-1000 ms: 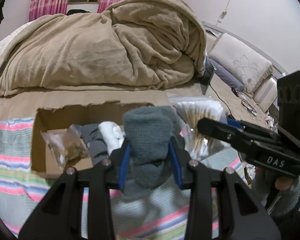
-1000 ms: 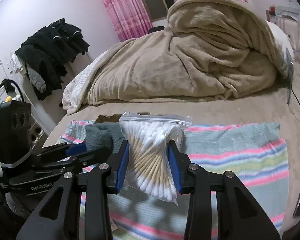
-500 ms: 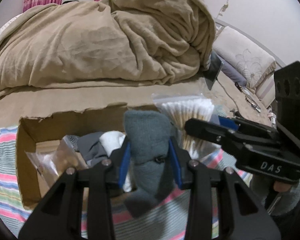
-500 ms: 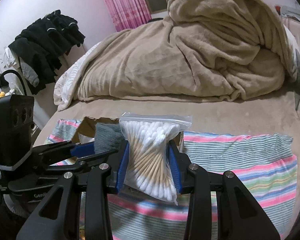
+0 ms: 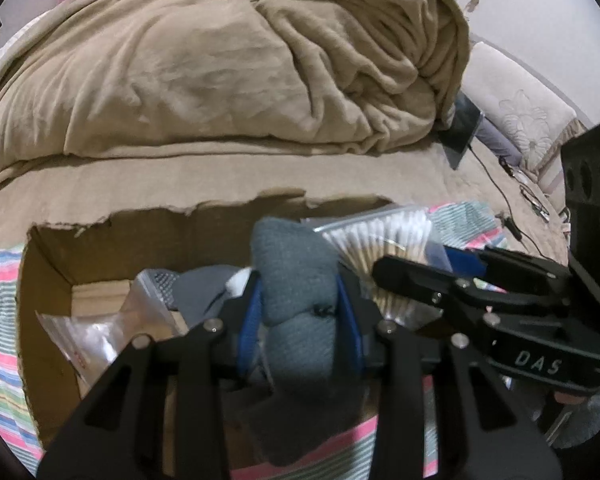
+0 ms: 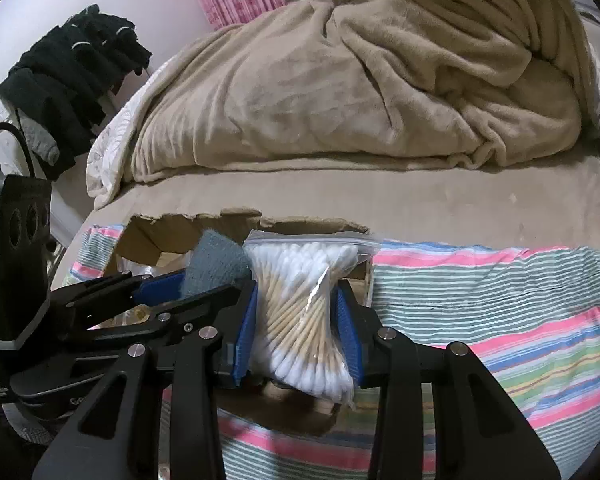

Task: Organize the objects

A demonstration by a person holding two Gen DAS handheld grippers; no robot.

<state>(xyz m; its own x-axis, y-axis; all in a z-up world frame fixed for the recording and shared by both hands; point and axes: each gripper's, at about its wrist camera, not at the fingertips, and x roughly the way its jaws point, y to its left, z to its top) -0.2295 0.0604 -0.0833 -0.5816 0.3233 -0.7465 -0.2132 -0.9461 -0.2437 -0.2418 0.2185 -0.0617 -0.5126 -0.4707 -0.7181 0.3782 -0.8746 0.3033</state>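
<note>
My left gripper point(image 5: 298, 312) is shut on a rolled grey sock point(image 5: 296, 280) and holds it over the open cardboard box point(image 5: 48, 280). My right gripper point(image 6: 296, 332) is shut on a clear zip bag of cotton swabs point(image 6: 304, 312) above the box's right end point(image 6: 260, 216). The two grippers are side by side; the right one shows in the left wrist view point(image 5: 420, 268), the left one in the right wrist view point(image 6: 172, 284). Inside the box lie a clear plastic bag point(image 5: 100, 332), a dark grey cloth point(image 5: 200, 292) and something white, mostly hidden.
The box sits on a striped towel point(image 6: 480, 320) spread on a tan bed point(image 5: 180, 176). A heaped tan blanket point(image 5: 220, 60) lies behind it. A dark tablet with a cable point(image 5: 462, 128) and pillows point(image 5: 516, 108) lie to the right. Black clothes point(image 6: 72, 60) hang at left.
Both grippers have moved forward and over the box with their loads still held. The box now fills more of both views.
</note>
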